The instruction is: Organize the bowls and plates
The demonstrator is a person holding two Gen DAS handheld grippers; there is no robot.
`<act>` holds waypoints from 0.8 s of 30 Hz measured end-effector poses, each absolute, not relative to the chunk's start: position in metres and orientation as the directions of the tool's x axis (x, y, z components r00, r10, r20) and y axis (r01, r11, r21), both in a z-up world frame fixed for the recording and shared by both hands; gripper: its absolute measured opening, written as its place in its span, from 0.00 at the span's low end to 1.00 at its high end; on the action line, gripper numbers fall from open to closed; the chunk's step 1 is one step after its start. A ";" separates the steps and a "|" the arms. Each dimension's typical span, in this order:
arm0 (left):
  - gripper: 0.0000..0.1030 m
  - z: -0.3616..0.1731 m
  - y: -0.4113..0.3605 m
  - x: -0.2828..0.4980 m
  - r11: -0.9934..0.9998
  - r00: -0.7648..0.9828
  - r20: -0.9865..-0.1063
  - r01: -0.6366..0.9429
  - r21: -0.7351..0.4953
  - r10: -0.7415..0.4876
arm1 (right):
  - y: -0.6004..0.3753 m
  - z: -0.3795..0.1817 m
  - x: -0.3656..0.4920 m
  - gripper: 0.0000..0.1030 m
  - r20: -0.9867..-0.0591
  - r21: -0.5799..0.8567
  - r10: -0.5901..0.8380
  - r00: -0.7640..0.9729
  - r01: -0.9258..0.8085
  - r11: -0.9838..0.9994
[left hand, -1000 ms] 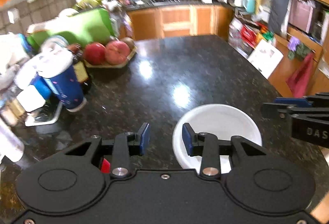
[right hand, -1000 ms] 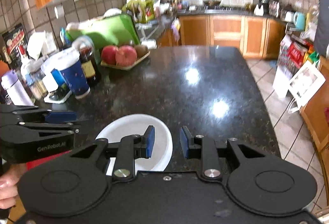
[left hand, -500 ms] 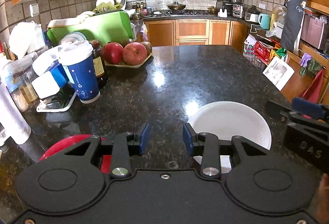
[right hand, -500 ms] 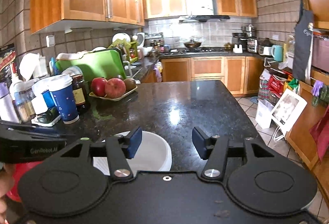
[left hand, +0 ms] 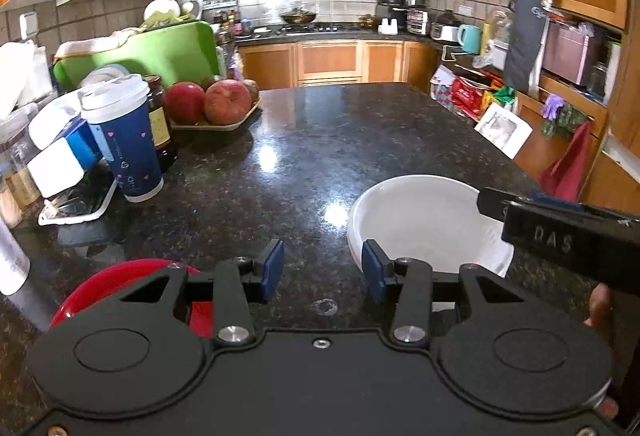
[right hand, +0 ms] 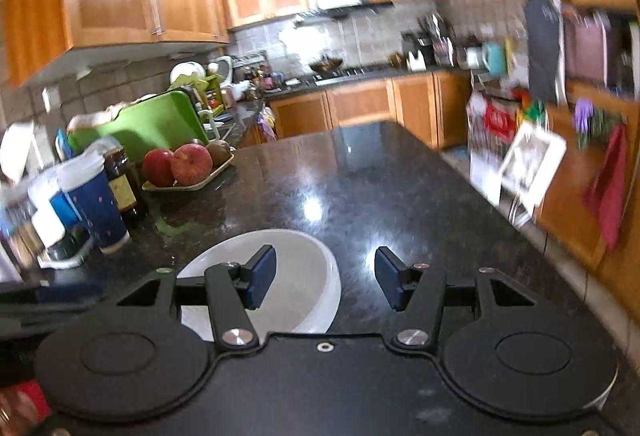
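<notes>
A white bowl (left hand: 424, 224) sits on the black granite counter (left hand: 320, 156), just right of my left gripper (left hand: 322, 272). Its jaws are opening, with only bare counter between them. A red dish (left hand: 116, 288) lies low at the left, half hidden behind the left finger. In the right wrist view, my right gripper (right hand: 326, 282) is open. Its left finger hangs over the white bowl (right hand: 296, 276) and its right finger over bare counter, so the bowl's right rim lies between the pads untouched. The right gripper (left hand: 560, 220) reaches over the bowl's far right rim.
A blue paper cup (left hand: 124, 140), a dark jar (left hand: 160, 120), a tray of apples (left hand: 212, 104) and a green cutting board (left hand: 160, 52) crowd the counter's left side. A hand (left hand: 598, 308) shows at the right. The counter drops off at its right edge (right hand: 480, 204).
The right jaws have spread wide, and that view has tilted. The left jaws have widened a little. The red dish has come into the left view, where the white bowl has slid right.
</notes>
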State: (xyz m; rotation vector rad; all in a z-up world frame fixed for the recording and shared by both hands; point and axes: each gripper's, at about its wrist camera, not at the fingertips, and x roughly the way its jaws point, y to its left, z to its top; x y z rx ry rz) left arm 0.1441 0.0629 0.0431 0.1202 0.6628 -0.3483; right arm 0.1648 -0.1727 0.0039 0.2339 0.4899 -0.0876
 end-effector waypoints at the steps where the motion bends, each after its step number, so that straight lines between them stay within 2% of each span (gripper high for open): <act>1: 0.51 0.043 0.062 0.144 0.930 0.728 -0.623 0.368 0.004 -0.285 | -0.173 0.003 0.165 0.56 -0.481 0.218 -0.026 0.876 0.149 0.964; 4: 0.51 0.042 0.060 0.142 0.909 0.705 -0.631 0.416 0.001 -0.322 | -0.169 0.000 0.164 0.56 -0.491 0.243 -0.043 0.870 0.184 0.952; 10: 0.51 0.042 0.057 0.147 0.908 0.693 -0.637 0.419 -0.026 -0.338 | -0.168 0.003 0.165 0.55 -0.478 0.230 -0.034 0.877 0.163 0.959; 17: 0.50 0.040 0.050 0.165 0.935 0.677 -0.675 0.350 -0.055 -0.293 | -0.182 0.000 0.183 0.38 -0.523 0.208 0.021 0.852 0.104 0.973; 24: 0.50 0.034 0.039 0.171 0.945 0.650 -0.710 0.320 -0.070 -0.272 | -0.193 -0.002 0.197 0.38 -0.549 0.195 0.109 0.829 -0.001 0.981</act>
